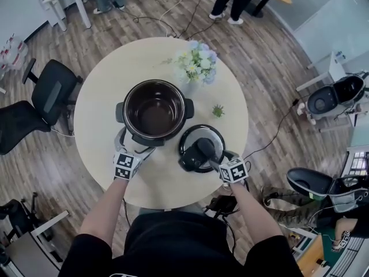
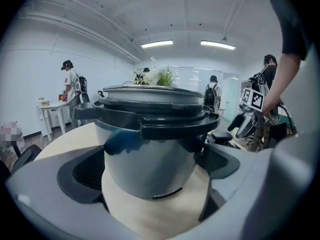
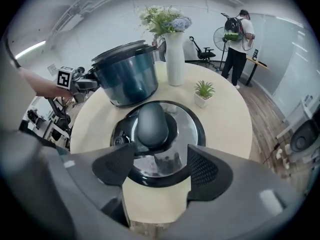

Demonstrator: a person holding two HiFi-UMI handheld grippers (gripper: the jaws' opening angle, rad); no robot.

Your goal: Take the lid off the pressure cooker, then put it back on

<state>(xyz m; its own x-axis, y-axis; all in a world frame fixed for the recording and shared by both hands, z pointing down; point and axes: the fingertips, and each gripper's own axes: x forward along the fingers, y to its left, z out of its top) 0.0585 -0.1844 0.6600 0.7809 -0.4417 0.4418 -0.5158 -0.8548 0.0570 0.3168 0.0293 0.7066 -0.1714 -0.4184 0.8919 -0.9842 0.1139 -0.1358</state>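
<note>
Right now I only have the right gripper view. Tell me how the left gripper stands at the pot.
Observer: The left gripper has its jaws apart with the pot body between them. I can't tell whether the pads touch it.
Operator: Look inside the pot.
Observer: In the head view it's empty and dark inside.
Operator: Say what's above those jaws.
Observer: The pot's near handle, which points toward that gripper.
</note>
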